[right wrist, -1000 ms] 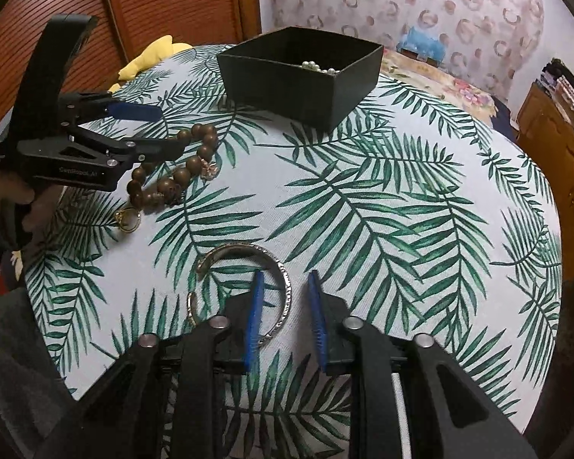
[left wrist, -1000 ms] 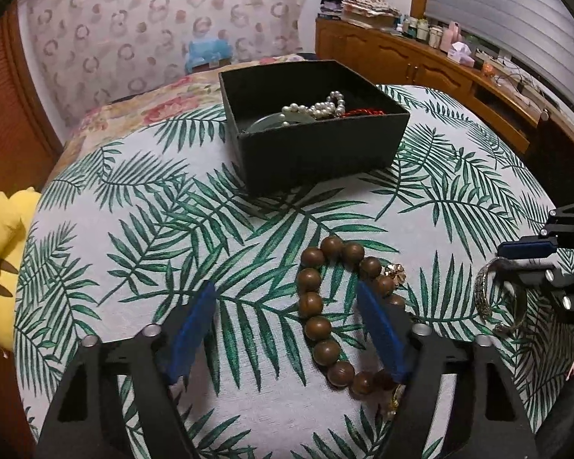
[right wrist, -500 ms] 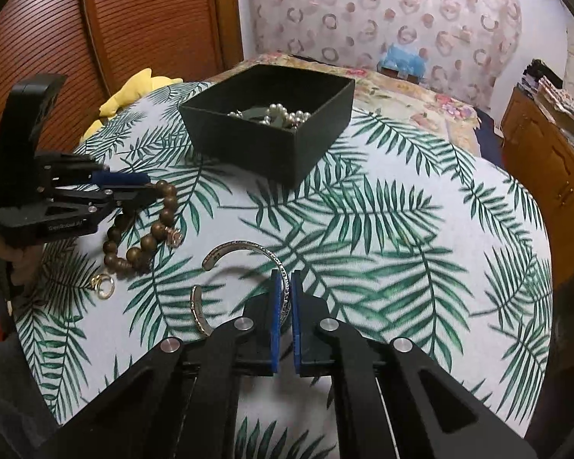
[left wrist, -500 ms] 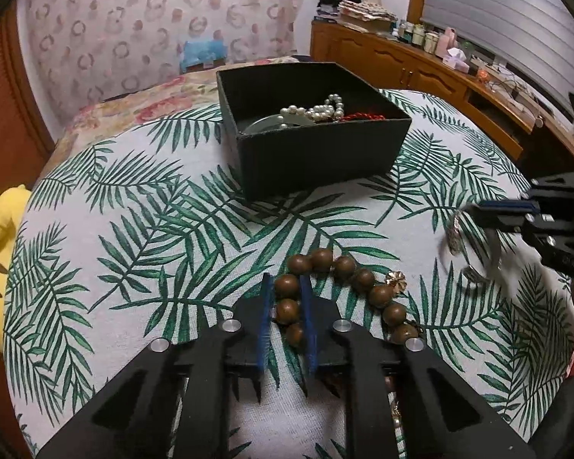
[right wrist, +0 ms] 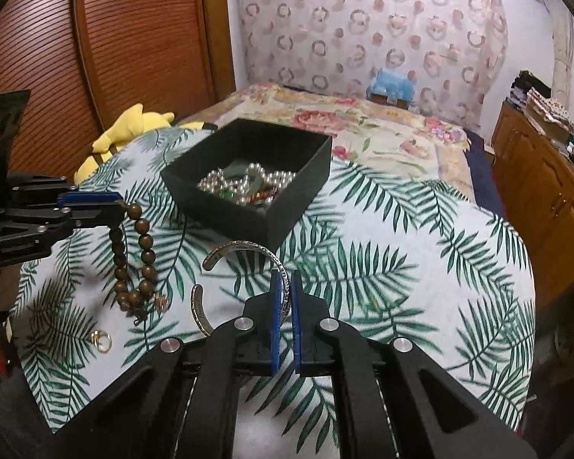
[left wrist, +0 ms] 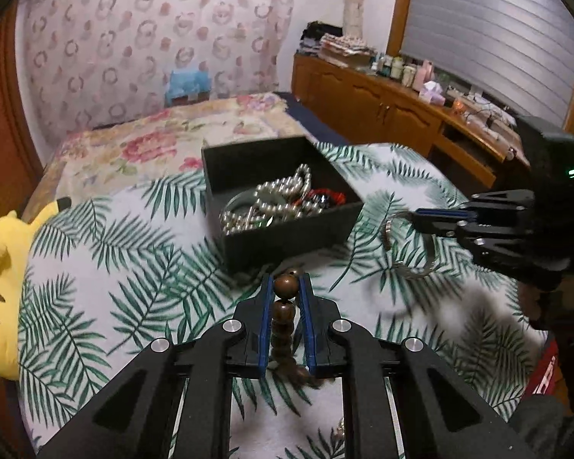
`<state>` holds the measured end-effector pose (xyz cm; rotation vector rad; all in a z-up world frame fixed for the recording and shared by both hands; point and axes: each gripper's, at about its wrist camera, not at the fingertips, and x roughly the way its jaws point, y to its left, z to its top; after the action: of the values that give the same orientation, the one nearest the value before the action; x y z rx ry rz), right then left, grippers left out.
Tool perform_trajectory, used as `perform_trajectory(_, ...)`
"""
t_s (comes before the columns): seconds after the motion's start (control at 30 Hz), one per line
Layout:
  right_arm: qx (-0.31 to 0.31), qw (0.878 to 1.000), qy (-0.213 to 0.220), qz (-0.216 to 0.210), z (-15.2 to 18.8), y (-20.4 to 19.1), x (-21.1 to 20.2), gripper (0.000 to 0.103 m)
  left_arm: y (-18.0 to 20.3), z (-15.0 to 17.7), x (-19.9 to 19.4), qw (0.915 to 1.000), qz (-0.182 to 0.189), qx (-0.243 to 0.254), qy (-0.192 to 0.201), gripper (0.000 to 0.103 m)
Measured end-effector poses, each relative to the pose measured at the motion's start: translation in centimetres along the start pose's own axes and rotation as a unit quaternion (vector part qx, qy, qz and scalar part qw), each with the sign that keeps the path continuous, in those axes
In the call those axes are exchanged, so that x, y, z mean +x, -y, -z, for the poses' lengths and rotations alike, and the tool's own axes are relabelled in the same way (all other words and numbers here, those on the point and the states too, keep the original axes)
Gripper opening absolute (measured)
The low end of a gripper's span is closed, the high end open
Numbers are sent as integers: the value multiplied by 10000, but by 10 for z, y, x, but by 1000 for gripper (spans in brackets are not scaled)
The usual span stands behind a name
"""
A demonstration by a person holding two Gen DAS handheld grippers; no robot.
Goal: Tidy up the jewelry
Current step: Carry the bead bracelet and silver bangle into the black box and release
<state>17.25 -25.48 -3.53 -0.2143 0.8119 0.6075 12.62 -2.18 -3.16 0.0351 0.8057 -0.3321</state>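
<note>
Bed surface (right wrist: pixel 401 252), covered with a white cloth printed with green palm fronds; a floral spread (right wrist: pixel 363 122) is seen behind it, a wooden sideboard (left wrist: pixel 382 107) along the far right wall, and a yellow plush toy (right wrist: pixel 130 130) at the cloth's left edge. Black open-topped box (right wrist: pixel 298 187), set on the cloth toward the far side; pearl-like bead strands (left wrist: pixel 287 195), a pale green ring-shaped piece and red and dark items are held inside it. Left gripper (left wrist: pixel 286 287), blue-padded jaws nearly closed and clamped on the top bead of a brown wooden bead bracelet (right wrist: pixel 134 260); the bracelet is lifted and hangs down from the pads as a long loop, with its lower end and a small gold charm near or at the cloth, contact not discernible. Right gripper (right wrist: pixel 286 294), jaws almost fully closed and pinched on the band of a silver open cuff bangle (right wrist: pixel 245 248); the bangle is raised clear of the cloth, just before the near corner of the box, with its open ends pointing left. Small gold ring (right wrist: pixel 101 340), lying on the cloth near the left edge, below the hanging beads.
</note>
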Motion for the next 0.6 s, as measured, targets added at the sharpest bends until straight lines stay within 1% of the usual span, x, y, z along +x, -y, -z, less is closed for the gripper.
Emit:
perform_trajectory(0.2,16,9997,216,-78,-15,2,4,6,-1,-17,-12,9997,-33,63,229,12)
perform_trajectory(0.43,-195,9987,462,-109,-44,-2,8,6,-6,-43,-23,9983,-111,122,555,12)
perform_trajectory(0.6,-266,9983,502,-152,-63,-1,21,6,-10,-63,-25,9968,-200,196,743,12)
